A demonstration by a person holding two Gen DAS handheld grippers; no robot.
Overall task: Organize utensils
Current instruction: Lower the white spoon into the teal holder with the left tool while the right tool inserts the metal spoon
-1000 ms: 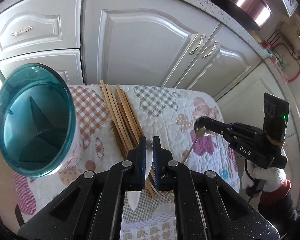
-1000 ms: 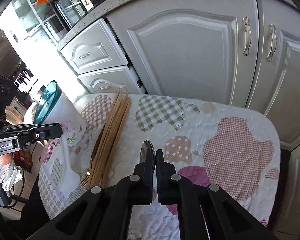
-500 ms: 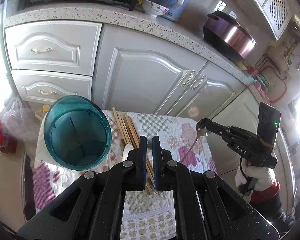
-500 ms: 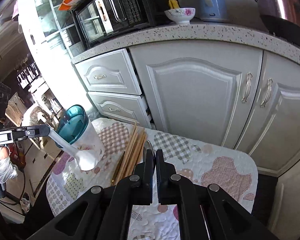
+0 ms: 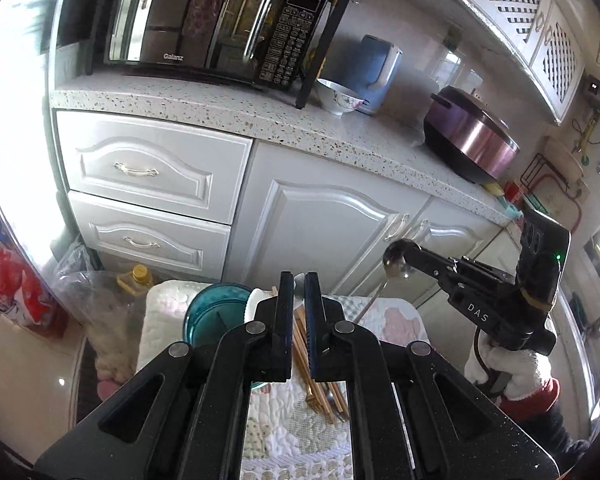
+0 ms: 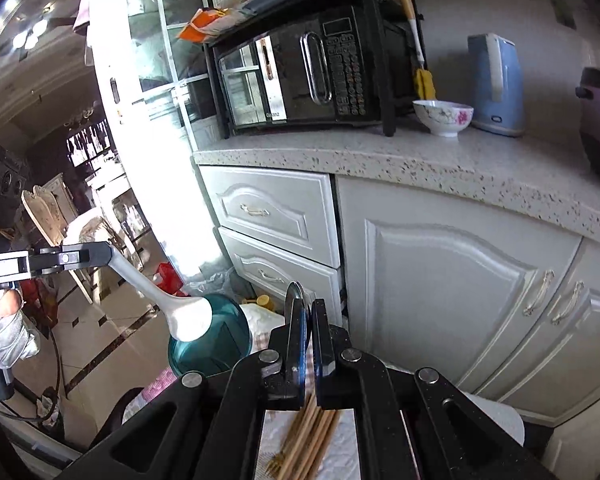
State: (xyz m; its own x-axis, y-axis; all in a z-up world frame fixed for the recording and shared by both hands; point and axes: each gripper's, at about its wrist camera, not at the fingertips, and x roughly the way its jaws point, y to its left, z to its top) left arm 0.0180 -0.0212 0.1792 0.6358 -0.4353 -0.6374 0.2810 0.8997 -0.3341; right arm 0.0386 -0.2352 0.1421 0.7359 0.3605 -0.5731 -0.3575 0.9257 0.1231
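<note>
I have a utensil in each hand, both lifted clear of the quilted worktop (image 5: 400, 316) so I can carry them across to the teal holder (image 6: 210, 340) without dragging over the chopsticks (image 5: 318, 376) that lie in a loose bundle below me. My left gripper (image 5: 299, 322) has its fingers closed on the handle of the white spoon (image 6: 180, 312); from the right wrist view the spoon hangs bowl-down, just over the holder's open mouth, slanted so that it can slide in. My right gripper (image 6: 308, 344) has its fingers closed on the metal spoon (image 5: 394, 264), pinched at the bowl end with the thin handle trailing down toward the worktop, so I judge it will need to be lowered handle-first. The holder stands at the left end of the worktop, close to its edge, with floor, a plastic bag (image 5: 84, 300) and a bottle (image 5: 136, 278) beyond; a hard knock there could tip it off. A small gold fork (image 6: 274, 462) lies beside the chopsticks, untouched. Above the worktop there is free air, and the cabinet doors (image 6: 452, 292) behind stand well back, so I have room to swing both spoons in from above.
</note>
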